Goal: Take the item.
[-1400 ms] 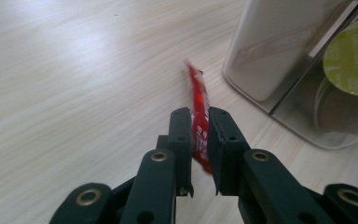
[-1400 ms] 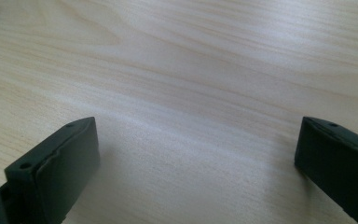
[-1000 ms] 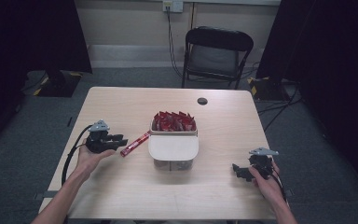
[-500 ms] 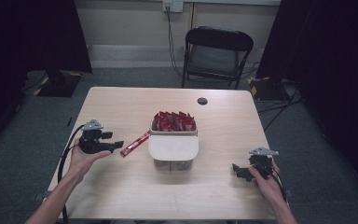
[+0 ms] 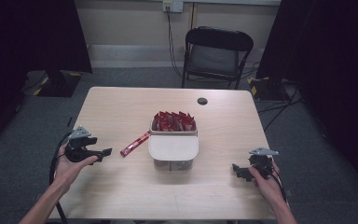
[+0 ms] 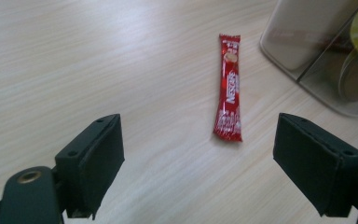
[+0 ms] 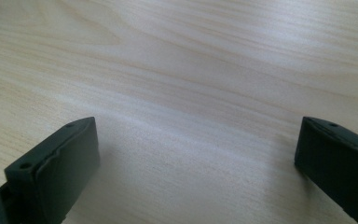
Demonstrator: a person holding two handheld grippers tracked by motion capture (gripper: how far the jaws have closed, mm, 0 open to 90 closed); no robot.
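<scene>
A red Nescafe stick sachet lies flat on the wooden table, just left of a clear container with a white lid and several red sachets standing in its back part. My left gripper is held low to the left of the sachet and points at it. Its jaws have just been opening and now stand wide, with only bare table between them and the sachet a short way ahead. My right gripper rests open near the table's front right, over bare wood.
A small black disc lies near the far edge of the table. A black folding chair stands behind the table. Dark curtains hang on both sides.
My left gripper has drawn back to the left, away from the sachet, which stays lying on the table. The right gripper has not moved.
</scene>
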